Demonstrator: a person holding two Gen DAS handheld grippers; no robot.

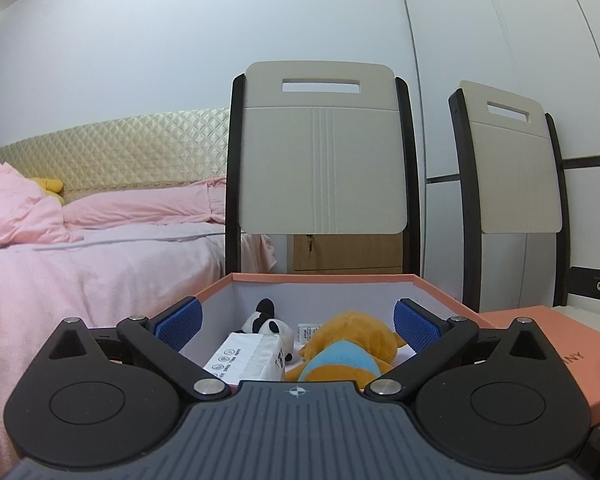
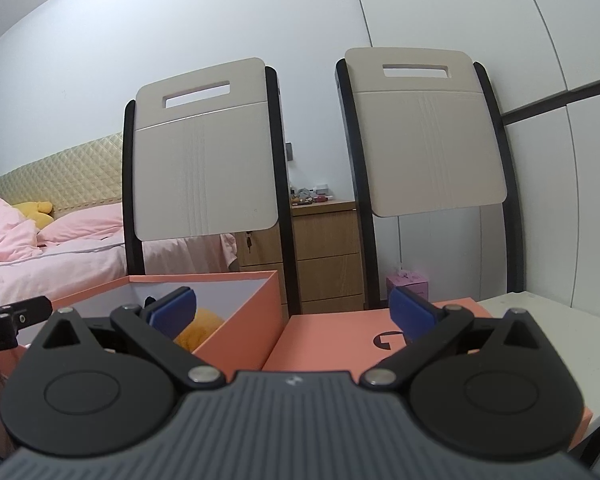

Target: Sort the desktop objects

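Both tongs stand wide and hold nothing. The left tongs (image 1: 298,326) hover at the near rim of the orange box (image 1: 320,278), where a tissue pack (image 1: 246,358), an orange plush (image 1: 346,350) and a panda plush (image 1: 266,320) lie inside. The right tongs (image 2: 292,312) hang over the box lid (image 2: 332,340) on the white tabletop (image 2: 560,320). Two chair backs (image 2: 204,168) stand beyond.

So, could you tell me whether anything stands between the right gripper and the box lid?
Nothing visible does: the open right gripper hangs directly over the orange lid, which lies bare beside the open box.
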